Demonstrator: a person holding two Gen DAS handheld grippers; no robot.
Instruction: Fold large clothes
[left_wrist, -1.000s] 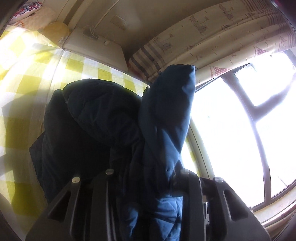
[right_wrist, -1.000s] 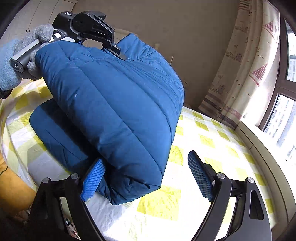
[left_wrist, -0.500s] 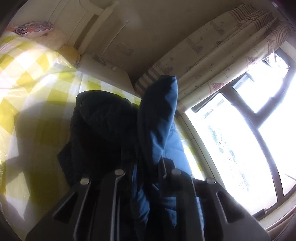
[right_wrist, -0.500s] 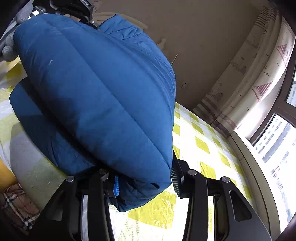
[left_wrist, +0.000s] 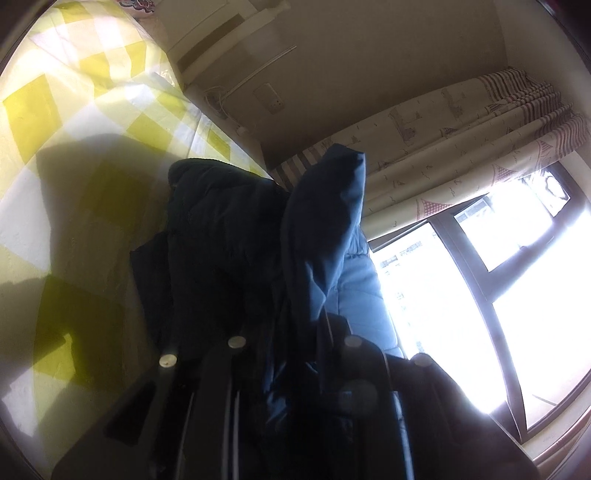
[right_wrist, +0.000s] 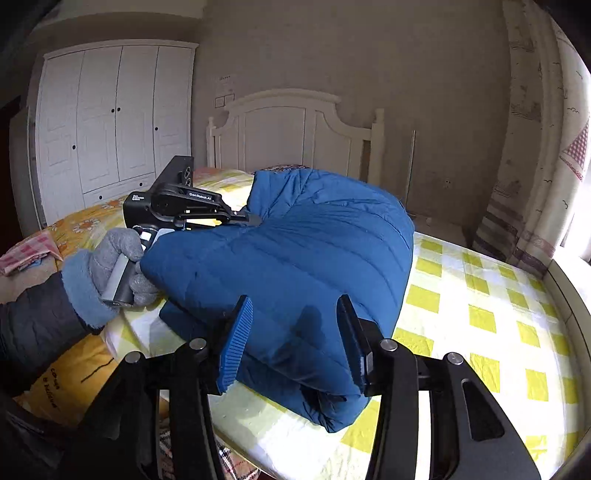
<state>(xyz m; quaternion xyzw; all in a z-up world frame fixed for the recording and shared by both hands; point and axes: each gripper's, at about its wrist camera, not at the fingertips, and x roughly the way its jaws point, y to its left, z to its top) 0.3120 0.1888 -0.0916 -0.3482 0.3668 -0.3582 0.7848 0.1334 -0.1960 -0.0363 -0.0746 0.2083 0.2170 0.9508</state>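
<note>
Pinching the blue jacket (right_wrist: 303, 266) with your left gripper (right_wrist: 255, 220) anchors its fold on the bed (right_wrist: 480, 314); your right gripper (right_wrist: 295, 336) jaws are opening, pads off the fabric.

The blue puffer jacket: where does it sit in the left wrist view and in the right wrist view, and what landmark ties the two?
Left wrist view: the blue puffer jacket fills the centre, dark and backlit.
Right wrist view: centre, bunched in a mound.
Shared landmark: the yellow-checked bedsheet under the jacket.
</note>
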